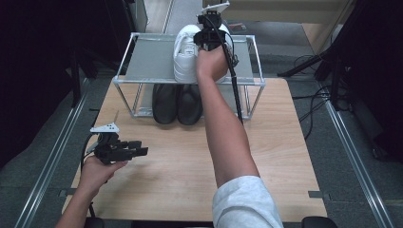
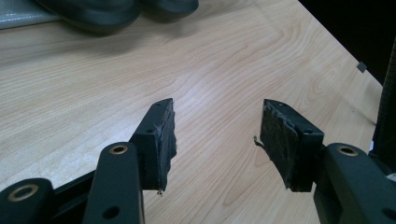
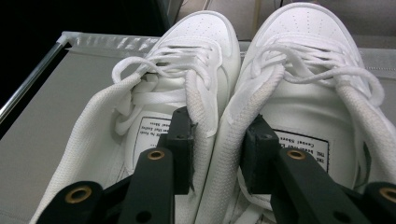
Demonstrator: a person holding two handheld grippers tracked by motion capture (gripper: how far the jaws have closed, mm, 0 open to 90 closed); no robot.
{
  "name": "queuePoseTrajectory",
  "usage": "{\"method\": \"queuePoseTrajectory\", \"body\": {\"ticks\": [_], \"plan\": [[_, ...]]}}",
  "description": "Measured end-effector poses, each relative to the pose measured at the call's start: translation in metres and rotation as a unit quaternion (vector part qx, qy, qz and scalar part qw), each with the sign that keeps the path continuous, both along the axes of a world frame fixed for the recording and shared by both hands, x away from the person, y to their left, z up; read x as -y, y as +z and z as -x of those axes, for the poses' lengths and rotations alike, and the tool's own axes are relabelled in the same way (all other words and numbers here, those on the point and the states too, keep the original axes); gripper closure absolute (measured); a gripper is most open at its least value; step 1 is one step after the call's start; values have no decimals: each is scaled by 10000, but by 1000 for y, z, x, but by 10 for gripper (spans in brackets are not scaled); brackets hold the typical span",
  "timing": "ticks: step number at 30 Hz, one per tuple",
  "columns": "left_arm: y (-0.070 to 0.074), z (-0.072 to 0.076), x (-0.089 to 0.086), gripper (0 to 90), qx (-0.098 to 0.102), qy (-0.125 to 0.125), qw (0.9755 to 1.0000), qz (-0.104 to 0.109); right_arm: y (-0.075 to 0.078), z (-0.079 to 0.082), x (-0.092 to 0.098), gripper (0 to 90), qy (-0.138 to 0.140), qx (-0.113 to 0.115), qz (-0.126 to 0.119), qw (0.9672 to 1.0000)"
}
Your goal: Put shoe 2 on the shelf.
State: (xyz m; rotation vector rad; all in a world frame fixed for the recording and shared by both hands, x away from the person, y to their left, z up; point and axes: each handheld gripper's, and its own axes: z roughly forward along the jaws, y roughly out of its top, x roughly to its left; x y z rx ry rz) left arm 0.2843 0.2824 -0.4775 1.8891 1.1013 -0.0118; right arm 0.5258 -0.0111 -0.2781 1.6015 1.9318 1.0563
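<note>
Right gripper view: sneakers' collars between gripper jaws

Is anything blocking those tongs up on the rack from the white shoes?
Nothing visible does. The right tongs are already at the white shoes on the rack's top shelf, one jaw inside each shoe, with the two inner collars side by side between them. The pads look slightly eased off.

Even overhead light brightens the wooden bench, while its surroundings fall into deep shadow; white sneakers nearly bleach out, and nearby black fingers appear slightly soft.
</note>
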Motion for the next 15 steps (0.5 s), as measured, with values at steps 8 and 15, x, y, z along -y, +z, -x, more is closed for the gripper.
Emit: {"method": "queuePoseTrajectory", "body": {"ticks": [8, 15], "plan": [[0, -1, 2, 457, 19, -9, 10000, -20, -1, 1, 5, 609, 122, 19, -58, 9999], [0, -2, 4, 457, 3, -49, 10000, -55, 0, 2, 8, 545, 183, -27, -229, 9996]]}}
